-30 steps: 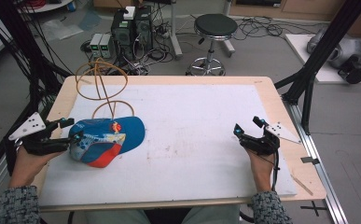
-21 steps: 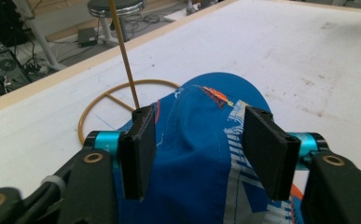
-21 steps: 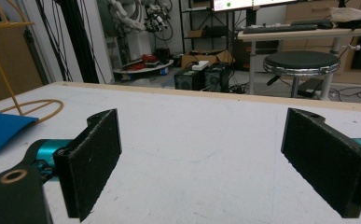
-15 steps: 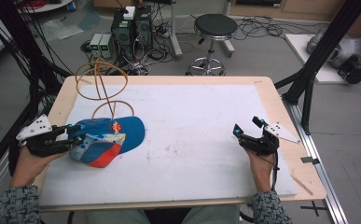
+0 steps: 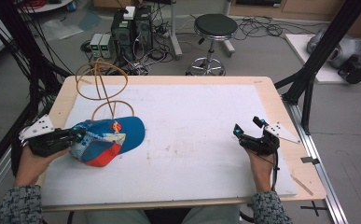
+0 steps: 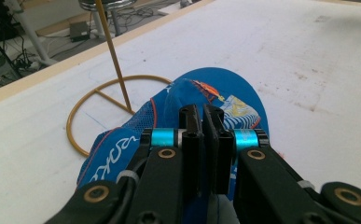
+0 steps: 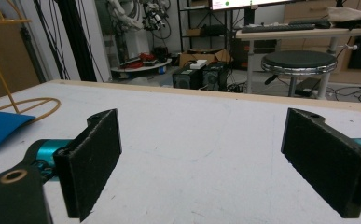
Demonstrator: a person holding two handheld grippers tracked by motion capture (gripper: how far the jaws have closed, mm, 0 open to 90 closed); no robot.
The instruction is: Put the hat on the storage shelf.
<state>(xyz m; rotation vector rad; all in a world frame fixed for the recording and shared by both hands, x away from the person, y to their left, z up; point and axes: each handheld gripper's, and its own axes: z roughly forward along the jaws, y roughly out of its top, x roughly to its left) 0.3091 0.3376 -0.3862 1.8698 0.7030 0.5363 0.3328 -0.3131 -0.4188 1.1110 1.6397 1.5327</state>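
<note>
Your left gripper point(image 6: 201, 126) pinches the cap point(image 5: 108, 140) beside the stand point(image 5: 101, 91); right gripper point(image 5: 252, 135) spread, idle; hanging seemingly remains.

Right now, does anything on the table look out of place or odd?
Nothing damaged or spilled. The cap lies crumpled on its side beside the gold stand's base ring, not hung on it. The left gripper is shut on its rear; the right gripper rests open, well apart.

Legible text: none confirmed. Blue cap point(image 6: 201, 100) carries white lettering on its side panel, left gripper view; characters distorted by fabric folds, not readable. Small printed graphic on cap front, no readable words. Monitor behind the worktop in right gripper view: content too small to read.
</note>
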